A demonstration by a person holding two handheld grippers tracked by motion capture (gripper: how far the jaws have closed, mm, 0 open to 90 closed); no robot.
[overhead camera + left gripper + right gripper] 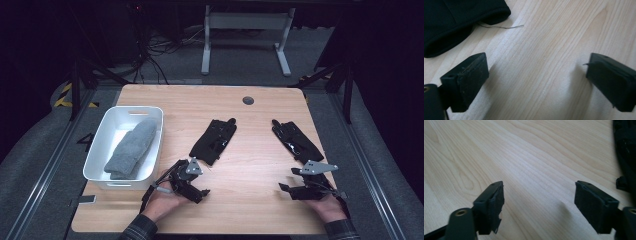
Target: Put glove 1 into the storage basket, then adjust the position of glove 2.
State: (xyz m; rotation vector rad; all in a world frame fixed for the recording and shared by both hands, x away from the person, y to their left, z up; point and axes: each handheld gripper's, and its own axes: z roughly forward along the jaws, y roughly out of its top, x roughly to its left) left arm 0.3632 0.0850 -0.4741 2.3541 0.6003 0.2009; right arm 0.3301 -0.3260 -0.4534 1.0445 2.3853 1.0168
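Over on the left there's a white bin with a grey sock lying in it. My left gripper sits low over the wood table just beside the bin's near corner, jaws spread wide, nothing but bare wood between them. One black glove lies just up from it, its cuff close to my left jaw but not touching. Further right, my right gripper hovers with jaws apart too, nothing between them. The other black glove lies just beyond it.
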